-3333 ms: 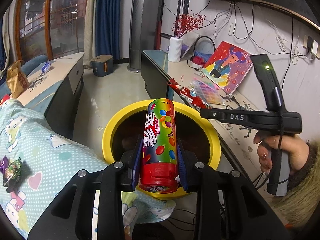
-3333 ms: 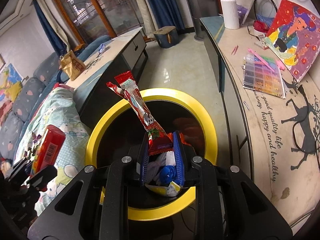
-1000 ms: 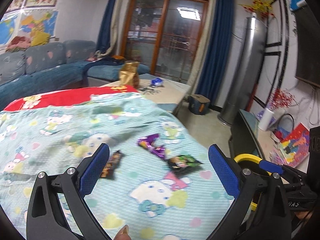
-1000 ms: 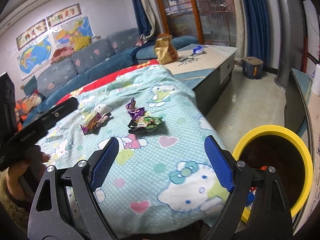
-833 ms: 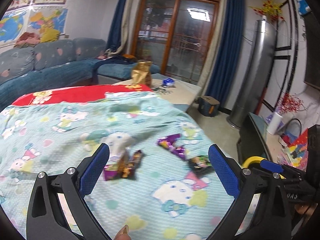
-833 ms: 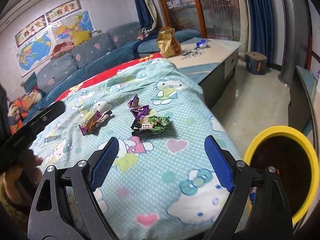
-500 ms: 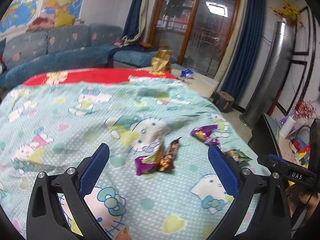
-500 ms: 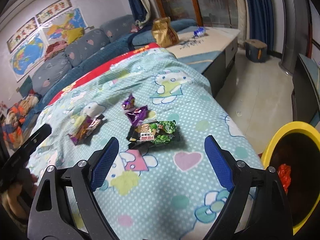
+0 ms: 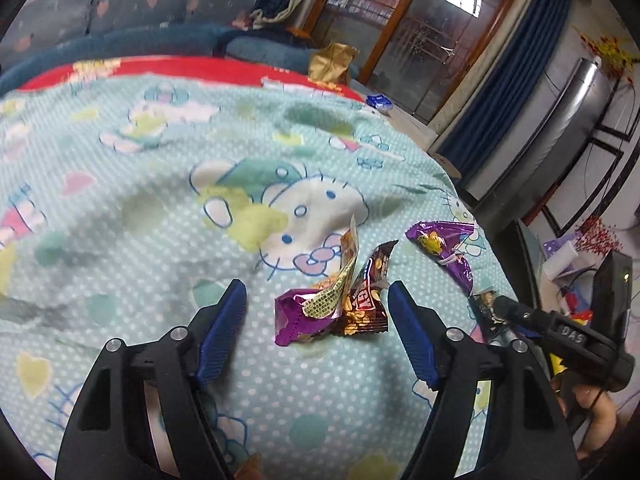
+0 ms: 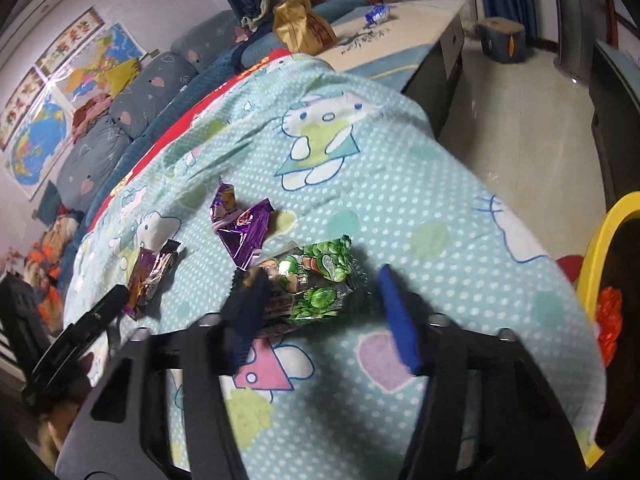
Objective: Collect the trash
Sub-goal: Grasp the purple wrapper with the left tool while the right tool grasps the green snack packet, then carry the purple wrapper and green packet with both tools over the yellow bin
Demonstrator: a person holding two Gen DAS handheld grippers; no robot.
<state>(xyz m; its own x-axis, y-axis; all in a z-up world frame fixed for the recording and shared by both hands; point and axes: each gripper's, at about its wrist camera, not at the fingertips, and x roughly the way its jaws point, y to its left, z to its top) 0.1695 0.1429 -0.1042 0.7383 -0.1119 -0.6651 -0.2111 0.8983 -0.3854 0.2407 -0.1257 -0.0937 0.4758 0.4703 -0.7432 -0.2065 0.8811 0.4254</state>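
Observation:
On the blue cartoon blanket [image 9: 168, 208] lies a crumpled purple and brown wrapper pair [image 9: 332, 308]. My left gripper [image 9: 316, 300] straddles it with its jaws closing, pads still clear of it. A black and green wrapper [image 10: 316, 284] sits between the fingers of my right gripper [image 10: 320, 312], whose jaws are also closing; the left pad is blurred at the wrapper's edge and the right pad is apart from it. A purple wrapper [image 10: 244, 236] lies just beyond. The yellow bin [image 10: 596, 264] stands at the right with red trash [image 10: 610, 320] inside.
The blue sofa [image 10: 120, 120] runs behind the blanket. A low table [image 10: 400, 28] with a gold bag [image 10: 300, 28] stands at the back. Tiled floor [image 10: 520, 112] lies to the right, beside a dark cabinet [image 10: 612, 120]. A hand [image 9: 600, 420] holds the other gripper.
Both grippers have come down closer to the blanket, each over its wrapper. Both pairs of jaws have narrowed around the wrappers.

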